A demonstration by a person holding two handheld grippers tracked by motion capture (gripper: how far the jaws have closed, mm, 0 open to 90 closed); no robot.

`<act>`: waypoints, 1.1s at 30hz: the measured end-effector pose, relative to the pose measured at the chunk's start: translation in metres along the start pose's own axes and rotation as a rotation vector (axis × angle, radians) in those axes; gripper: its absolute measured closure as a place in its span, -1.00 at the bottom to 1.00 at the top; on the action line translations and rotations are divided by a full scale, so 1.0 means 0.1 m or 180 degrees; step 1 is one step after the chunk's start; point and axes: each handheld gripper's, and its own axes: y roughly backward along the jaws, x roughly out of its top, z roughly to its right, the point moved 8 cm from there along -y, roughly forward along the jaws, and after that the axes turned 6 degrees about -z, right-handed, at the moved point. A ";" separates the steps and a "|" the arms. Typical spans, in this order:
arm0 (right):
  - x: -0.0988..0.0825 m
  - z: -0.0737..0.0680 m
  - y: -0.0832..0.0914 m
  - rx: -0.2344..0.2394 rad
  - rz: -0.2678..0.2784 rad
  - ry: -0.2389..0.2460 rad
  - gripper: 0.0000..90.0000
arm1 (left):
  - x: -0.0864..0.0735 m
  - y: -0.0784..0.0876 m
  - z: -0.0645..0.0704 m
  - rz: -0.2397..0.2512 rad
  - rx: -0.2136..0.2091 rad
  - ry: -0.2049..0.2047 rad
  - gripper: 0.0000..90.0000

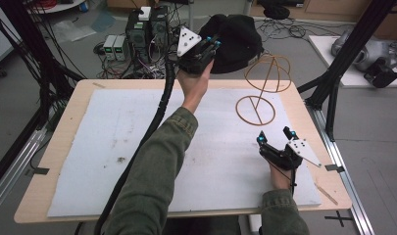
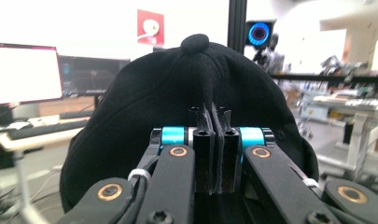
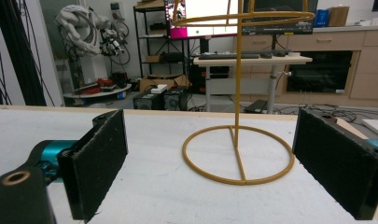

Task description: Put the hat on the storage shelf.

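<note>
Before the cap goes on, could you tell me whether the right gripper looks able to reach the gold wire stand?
Probably yes: the right gripper is open, facing the stand's base ring, with bare mat between them.

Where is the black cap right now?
The black fabric cap is up in the air past the table's far edge in the high view, pinched by the left hand-held gripper, just left of the gold wire hat stand.

Left claw (image 1: pixel 211 43) raised on an outstretched arm, jaws pinched together — right claw (image 1: pixel 276 136) low, jaws spread wide.
</note>
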 end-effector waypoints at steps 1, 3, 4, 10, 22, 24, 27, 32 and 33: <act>0.00 0.00 0.01 0.0012 -0.0014 -0.0035 -0.79 | 0.00 -0.03 0.03 0.0030 -0.0027 0.0005 0.96; 0.00 0.00 0.00 0.0010 -0.0002 -0.0021 -0.79 | 0.00 -0.09 0.08 0.0042 -0.0061 -0.0012 0.96; 0.01 0.01 0.01 0.0008 0.0012 -0.0020 -0.79 | 0.00 -0.14 0.12 0.0028 -0.0073 -0.0033 0.96; 0.00 0.01 0.01 0.0015 -0.0002 -0.0049 -0.79 | 0.05 -0.30 0.28 0.0055 -0.0202 -0.0042 0.96; 0.00 0.02 0.01 0.0028 0.0005 -0.0036 -0.79 | 0.13 -0.60 0.55 -0.0007 -0.0394 -0.0135 0.96; 0.01 0.02 0.01 0.0015 0.0014 -0.0017 -0.79 | 0.10 -0.67 0.58 -0.0021 -0.0411 -0.0117 0.96; 0.01 0.02 0.02 0.0000 0.0029 -0.0030 -0.79 | 0.06 -0.77 0.62 -0.0022 -0.0437 -0.0025 0.96; 0.03 0.04 0.05 -0.0015 0.0060 -0.0037 -0.79 | -0.03 -0.92 0.62 -0.0072 -0.0397 0.0008 0.96; 0.03 0.04 0.05 -0.0017 0.0052 -0.0047 -0.79 | -0.06 -0.95 0.61 -0.0102 -0.0396 0.0029 0.96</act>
